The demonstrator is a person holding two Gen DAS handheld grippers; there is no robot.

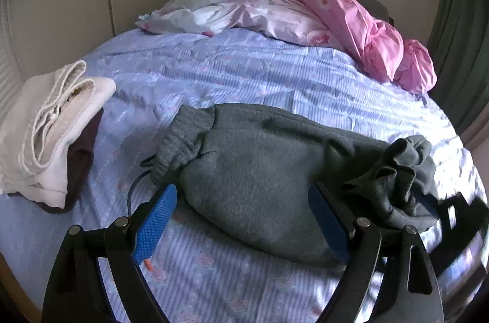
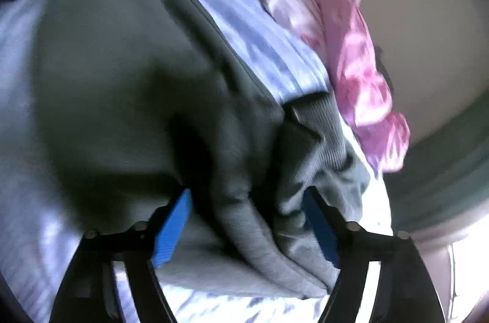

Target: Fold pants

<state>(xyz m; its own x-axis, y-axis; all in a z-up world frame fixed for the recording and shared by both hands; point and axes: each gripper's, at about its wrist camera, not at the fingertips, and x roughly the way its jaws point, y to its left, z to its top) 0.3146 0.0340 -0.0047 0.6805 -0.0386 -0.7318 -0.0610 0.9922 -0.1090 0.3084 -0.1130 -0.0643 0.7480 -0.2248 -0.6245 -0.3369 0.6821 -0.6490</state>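
A: Where are the pants (image 1: pixel 262 176) relative to the left gripper (image 1: pixel 241 219)?

B: Straight ahead of it and partly between its fingers. They lie as a grey bundle on the bed (image 1: pixel 232 72), long axis running crosswise to the left gripper, ribbed waistband out past its left finger, bunched cuffs off to its right.

A: And the gripper itself?

B: Spread wide. The near edge of the fabric sits between the blue pads (image 1: pixel 154 219), but nothing is pinched; the left pad stands clear of the cloth, the right one is just beside it.

A: The right gripper (image 2: pixel 247 222)?

B: Its view is blurred. Also spread wide, with thick grey folds of the pants (image 2: pixel 128 72) filling the gap between its fingers. I can't tell whether either pad presses on them. From the left wrist view it sits at the cuff end, so it looks the nearer one to that loose, crumpled part.

A: Room to work?

B: Open sheet beyond the pants, ahead of the left gripper. A stack of folded clothes (image 1: pixel 52 133) lies well off to its left, pink bedding (image 1: pixel 351 17) far ahead and right. The bed's near edge is close behind both grippers, so I'd judge any fold should travel forward, not back.
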